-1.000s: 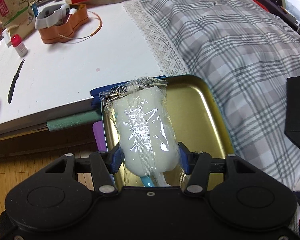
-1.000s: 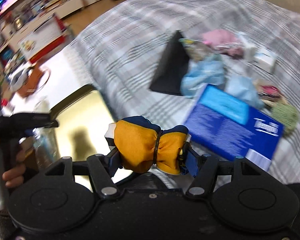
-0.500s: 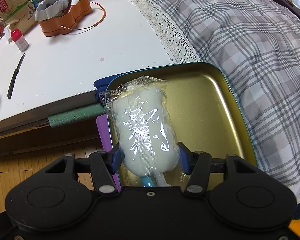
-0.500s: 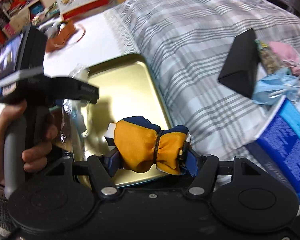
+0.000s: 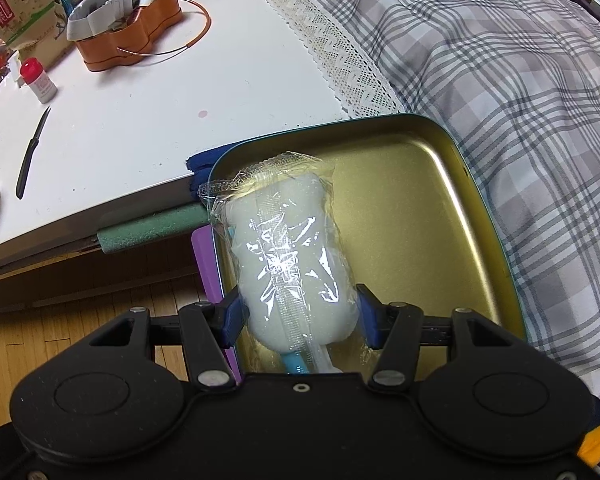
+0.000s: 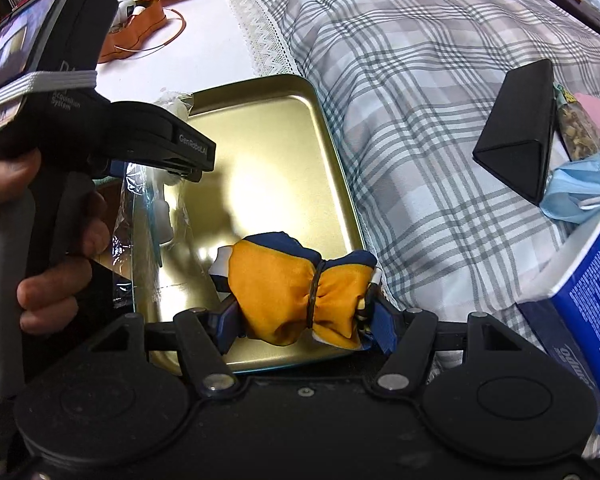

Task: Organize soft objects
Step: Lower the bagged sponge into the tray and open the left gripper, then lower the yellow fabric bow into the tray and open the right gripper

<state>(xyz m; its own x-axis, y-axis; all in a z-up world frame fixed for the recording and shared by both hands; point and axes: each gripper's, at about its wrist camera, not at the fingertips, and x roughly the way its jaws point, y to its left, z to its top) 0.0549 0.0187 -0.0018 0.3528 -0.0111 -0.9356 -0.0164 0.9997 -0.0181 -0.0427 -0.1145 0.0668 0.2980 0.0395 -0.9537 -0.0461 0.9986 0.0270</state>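
My left gripper (image 5: 298, 314) is shut on a white sponge wrapped in clear plastic (image 5: 288, 256), held over the left part of a gold metal tray (image 5: 452, 216). The sponge's blue handle shows below the pads. My right gripper (image 6: 306, 318) is shut on an orange and navy cloth bundle (image 6: 296, 288) tied with a dark band, above the tray's near edge (image 6: 260, 128). In the right wrist view a hand holds the left gripper's black body (image 6: 100, 136) at the tray's left side, the wrapped sponge (image 6: 156, 200) hanging under it.
The tray lies on a grey plaid cover (image 5: 500, 60) beside a white table (image 5: 140, 112) with an orange tin (image 5: 128, 36), a small bottle and a knife. On the cover to the right lie a black triangular case (image 6: 520, 140), a blue face mask (image 6: 580, 188) and a blue box (image 6: 588, 300).
My right gripper swung left with the cloth bundle, from over the cover to over the tray's near edge beside the left gripper. The left view shifted slightly, showing more of the tray.
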